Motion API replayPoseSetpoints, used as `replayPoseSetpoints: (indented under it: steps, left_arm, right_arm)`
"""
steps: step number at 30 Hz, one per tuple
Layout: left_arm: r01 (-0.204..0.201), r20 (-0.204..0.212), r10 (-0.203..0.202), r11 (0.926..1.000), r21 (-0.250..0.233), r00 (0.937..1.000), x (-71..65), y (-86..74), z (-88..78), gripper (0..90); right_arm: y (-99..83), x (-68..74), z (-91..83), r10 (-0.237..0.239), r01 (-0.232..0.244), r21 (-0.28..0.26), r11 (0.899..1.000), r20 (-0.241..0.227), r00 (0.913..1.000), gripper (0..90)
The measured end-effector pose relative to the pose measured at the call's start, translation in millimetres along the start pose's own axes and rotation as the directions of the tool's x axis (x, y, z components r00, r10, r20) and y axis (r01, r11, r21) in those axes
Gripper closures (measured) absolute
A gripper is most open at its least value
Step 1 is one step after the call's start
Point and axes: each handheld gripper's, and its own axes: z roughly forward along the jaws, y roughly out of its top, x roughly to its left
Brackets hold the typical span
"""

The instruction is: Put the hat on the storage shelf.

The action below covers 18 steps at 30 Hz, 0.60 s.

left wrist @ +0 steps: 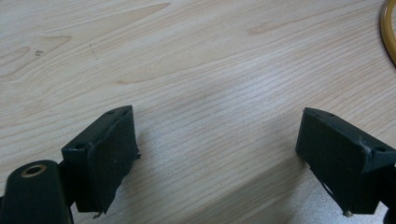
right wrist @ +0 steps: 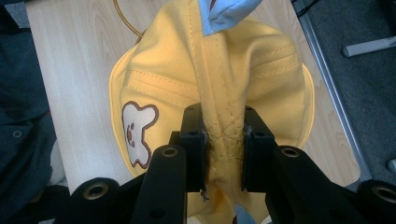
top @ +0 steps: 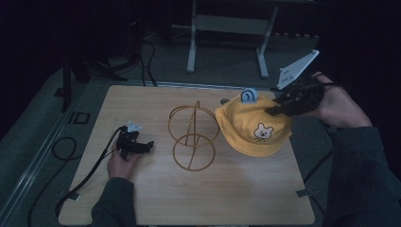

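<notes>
Right tool on 1 yellow hat, 1 wire stand beside.

Dim lab or studio: bare wooden table, grey carpet, cables, metal stand legs.

High view: we look forward and down on the whole table from our side. Left gripper view sits low over bare wood. Right gripper view is close on the yellow hat, shared with the high view.
</notes>
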Motion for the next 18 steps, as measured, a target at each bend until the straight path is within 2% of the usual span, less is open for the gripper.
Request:
replayPoseSetpoints:
  steps: [18]
  left_arm:
    - [0.000, 0.000, 0.000, 1.0000, 0.000, 1.0000, 0.0, 0.0, 0.0, 12.3]
  right_arm:
    - [14.8, -0.7, 0.7, -0.018, 0.018, -0.033, 0.999, 0.004, 0.9998, 74.9]
